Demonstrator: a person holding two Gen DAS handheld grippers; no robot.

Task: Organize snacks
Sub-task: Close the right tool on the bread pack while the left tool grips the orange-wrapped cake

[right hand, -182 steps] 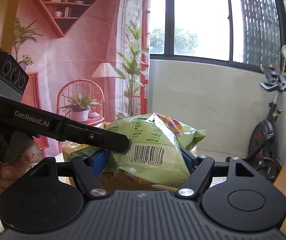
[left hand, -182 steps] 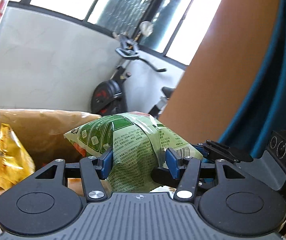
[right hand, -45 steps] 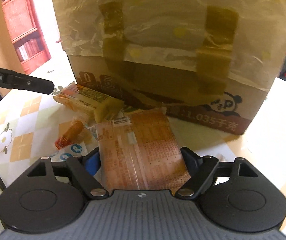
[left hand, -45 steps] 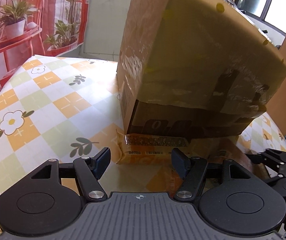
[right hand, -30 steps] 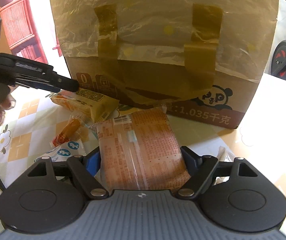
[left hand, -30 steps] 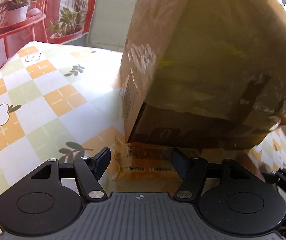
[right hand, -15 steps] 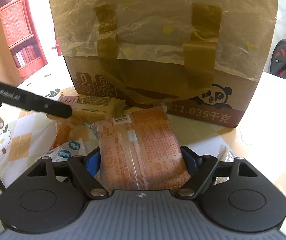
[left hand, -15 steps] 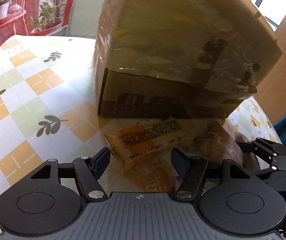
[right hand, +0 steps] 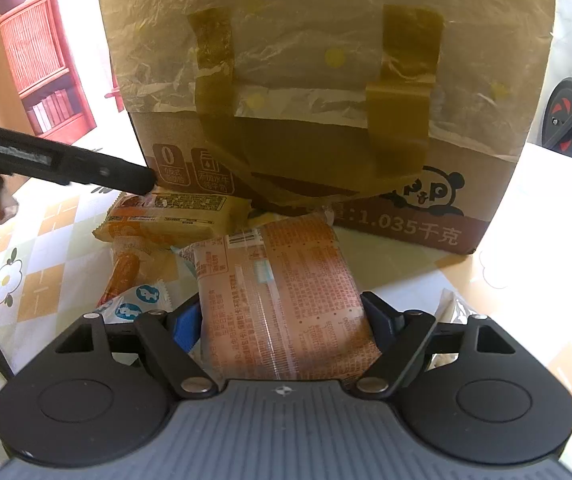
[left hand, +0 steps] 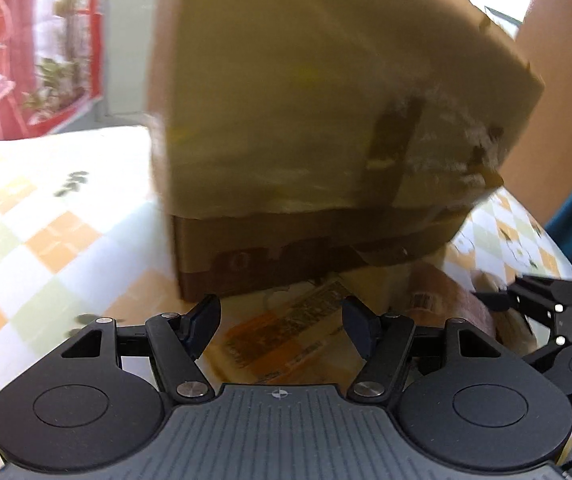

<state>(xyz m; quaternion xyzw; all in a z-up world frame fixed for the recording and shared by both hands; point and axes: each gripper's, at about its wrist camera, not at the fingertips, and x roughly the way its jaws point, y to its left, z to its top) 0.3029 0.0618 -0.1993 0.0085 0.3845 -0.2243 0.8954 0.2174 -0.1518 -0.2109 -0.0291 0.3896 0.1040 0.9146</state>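
— Snacks are mostly on the table, no? I count several loose in front of the cardboard box (right hand: pixel 486 184).

— Yes. The right gripper (right hand: pixel 282 320) has its jaws spread around the reddish-brown packet (right hand: pixel 282 300), which lies flat on the checked tablecloth (right hand: pixel 46 248). Whether the pads press it, I cannot tell.

— And the left gripper (left hand: pixel 282 320)?

— Spread open, empty, hovering over the orange-yellow packet (right hand: pixel 170 216) that lies against the box's base.

— What else is left?

— A small orange sachet (right hand: pixel 124 270), a blue-and-white wrapper (right hand: pixel 138 300), and a clear wrapper (right hand: pixel 452 304) on the right. I'd say the sorting has some way to go: five pieces outside the box.
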